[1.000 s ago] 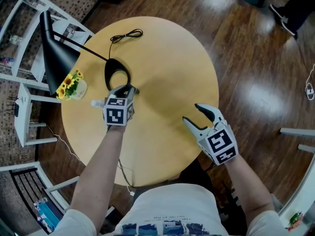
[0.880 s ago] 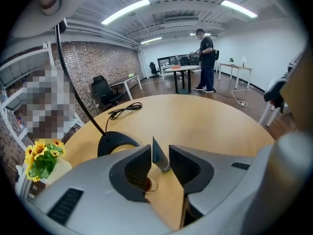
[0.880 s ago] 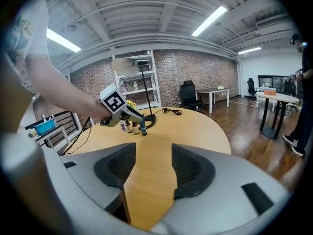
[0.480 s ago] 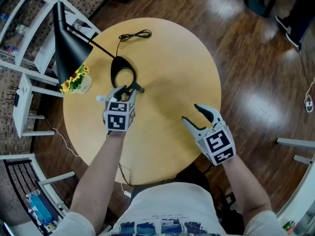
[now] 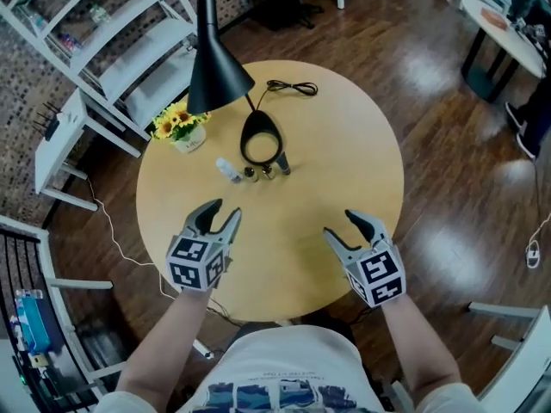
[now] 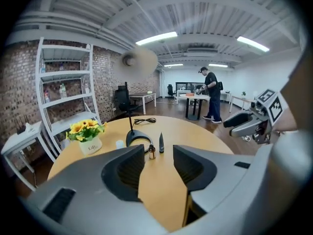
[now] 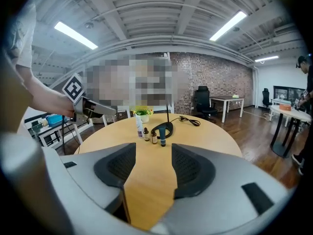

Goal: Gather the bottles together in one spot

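Note:
Four bottles stand in a tight row by the lamp base: a white bottle point(image 5: 226, 170) point(image 7: 139, 126), two small amber bottles point(image 5: 250, 173) point(image 5: 267, 172) point(image 7: 146, 133) point(image 7: 154, 137), and a dark tube point(image 5: 283, 168) point(image 6: 161, 143) point(image 7: 162, 137). One amber bottle point(image 6: 152, 152) also shows in the left gripper view. My left gripper point(image 5: 220, 216) point(image 6: 157, 166) hovers over the near part of the table, well short of the row. Its jaws are opening and nothing is between them. My right gripper point(image 5: 342, 228) point(image 7: 153, 156) hangs open and empty at the near right.
A black desk lamp point(image 5: 217, 58) with a ring base point(image 5: 260, 138) and a cord point(image 5: 293, 87) stands at the back of the round wooden table point(image 5: 344, 162). A pot of yellow flowers point(image 5: 181, 127) sits at the left. White shelves point(image 5: 103, 41) stand beyond. A person point(image 6: 211, 94) stands far off.
My left gripper has drawn back from the bottles by the lamp base toward the near edge, and its jaws have parted. The right gripper has barely moved. The head view has shifted.

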A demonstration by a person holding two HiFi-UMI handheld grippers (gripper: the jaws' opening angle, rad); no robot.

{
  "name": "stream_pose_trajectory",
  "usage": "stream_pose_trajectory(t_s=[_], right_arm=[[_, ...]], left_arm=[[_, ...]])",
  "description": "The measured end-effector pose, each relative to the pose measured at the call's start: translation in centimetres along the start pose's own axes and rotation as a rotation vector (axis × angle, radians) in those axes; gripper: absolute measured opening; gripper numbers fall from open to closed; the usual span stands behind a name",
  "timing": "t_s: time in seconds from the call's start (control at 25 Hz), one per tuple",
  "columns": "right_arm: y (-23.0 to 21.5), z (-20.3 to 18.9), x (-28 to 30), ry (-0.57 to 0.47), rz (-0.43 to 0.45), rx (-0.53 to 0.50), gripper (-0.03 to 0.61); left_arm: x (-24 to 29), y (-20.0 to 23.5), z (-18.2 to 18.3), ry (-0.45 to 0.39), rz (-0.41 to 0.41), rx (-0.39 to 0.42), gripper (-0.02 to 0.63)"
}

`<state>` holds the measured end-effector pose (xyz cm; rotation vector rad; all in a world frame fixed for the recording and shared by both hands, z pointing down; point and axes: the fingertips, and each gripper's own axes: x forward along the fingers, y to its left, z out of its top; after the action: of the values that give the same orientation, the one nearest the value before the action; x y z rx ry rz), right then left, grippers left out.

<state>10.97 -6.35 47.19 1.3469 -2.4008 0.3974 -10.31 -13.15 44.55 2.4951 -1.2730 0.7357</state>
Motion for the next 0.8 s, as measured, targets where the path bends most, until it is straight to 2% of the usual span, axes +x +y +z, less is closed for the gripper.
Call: stream_pose_trajectory(t_s=[0.16,0.44,0.64,0.8], right_arm=[[4.9,0.8,-1.9,0.011,0.000,-0.008,0.253],[12.5,0.8,-6.1,0.051,-0.032,0.031,0.253],[16.9,0.2,-8.5,0.068,-0.041,0.013,0.253],[19.3,0.1,-10.0,0.067,-0.046,0.004,0.253]], left_arm=[[-7.9,0.7,-3.0,-0.028,0.002,-0.107,0.179],[-20.2,0.2,-7.7,-0.104,0.044,-0.169,0.190],[-24.7,0.2,-12.2,-0.107,0.054,-0.246,0.190],[-27.0,-0.4,-14.1,-0.099,0.047,-0.278,0.190]])
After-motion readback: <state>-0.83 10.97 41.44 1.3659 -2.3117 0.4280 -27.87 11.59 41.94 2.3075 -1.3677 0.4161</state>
